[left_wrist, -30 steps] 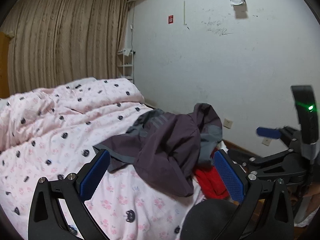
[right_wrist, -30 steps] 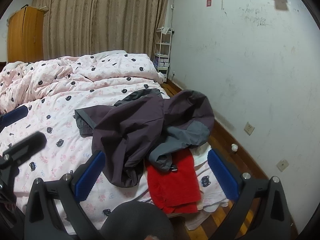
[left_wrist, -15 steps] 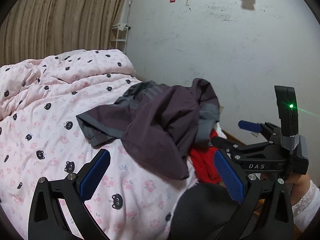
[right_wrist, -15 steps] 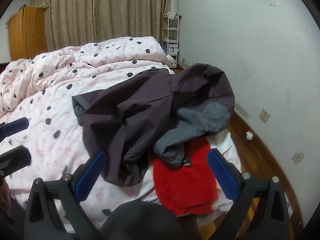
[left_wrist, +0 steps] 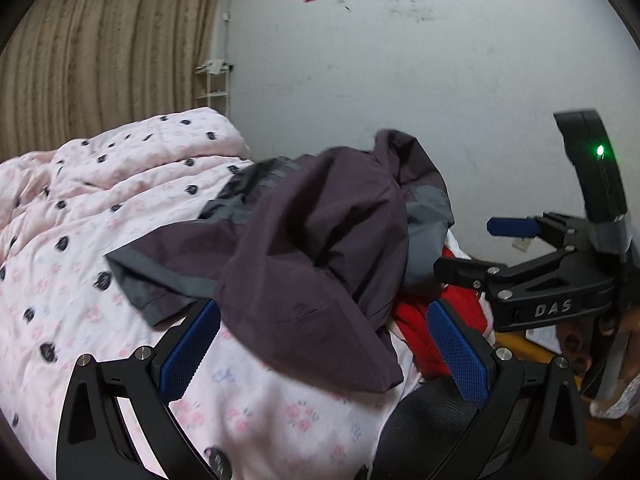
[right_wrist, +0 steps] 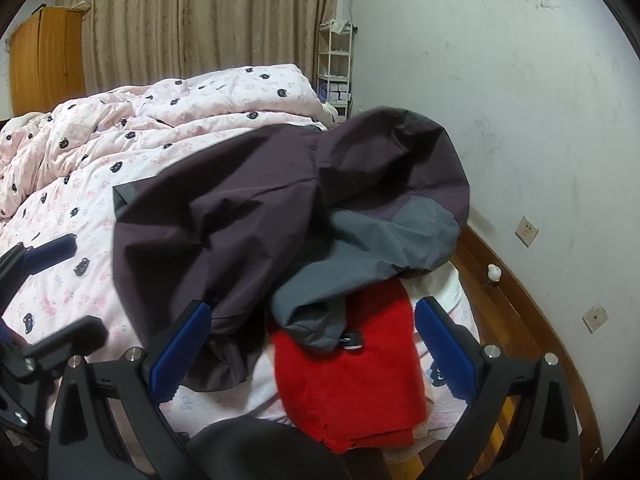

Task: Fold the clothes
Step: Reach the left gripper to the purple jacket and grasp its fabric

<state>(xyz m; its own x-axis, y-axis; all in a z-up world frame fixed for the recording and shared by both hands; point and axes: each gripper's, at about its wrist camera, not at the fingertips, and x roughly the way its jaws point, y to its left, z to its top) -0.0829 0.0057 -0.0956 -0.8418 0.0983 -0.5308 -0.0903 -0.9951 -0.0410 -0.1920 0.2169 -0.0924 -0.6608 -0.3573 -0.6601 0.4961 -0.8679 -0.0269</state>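
A crumpled dark purple jacket [left_wrist: 312, 248] with grey panels lies in a heap on the bed's near corner, also seen in the right wrist view as the jacket [right_wrist: 260, 208]. Part of it lies over a red garment [right_wrist: 348, 380], which shows as a red patch [left_wrist: 424, 320] beside the bed edge. My left gripper [left_wrist: 324, 344] is open just short of the jacket's lower hem. My right gripper [right_wrist: 312, 340] is open too, facing the jacket's grey sleeve and the red garment. Each gripper shows in the other's view: the right gripper [left_wrist: 476, 248], the left gripper [right_wrist: 60, 294].
A pink quilt [right_wrist: 168, 120] with black cat prints covers the bed. White wall [left_wrist: 400, 100] with sockets [right_wrist: 527, 231] runs along the right, wooden floor [right_wrist: 516, 312] below it. A white shelf [right_wrist: 334, 76], a brown curtain [right_wrist: 200, 20] and a wooden wardrobe [right_wrist: 44, 60] stand behind.
Both grippers have moved in closer to the pile of clothes, which now fills more of each view. Both stay open and the garments have not moved.
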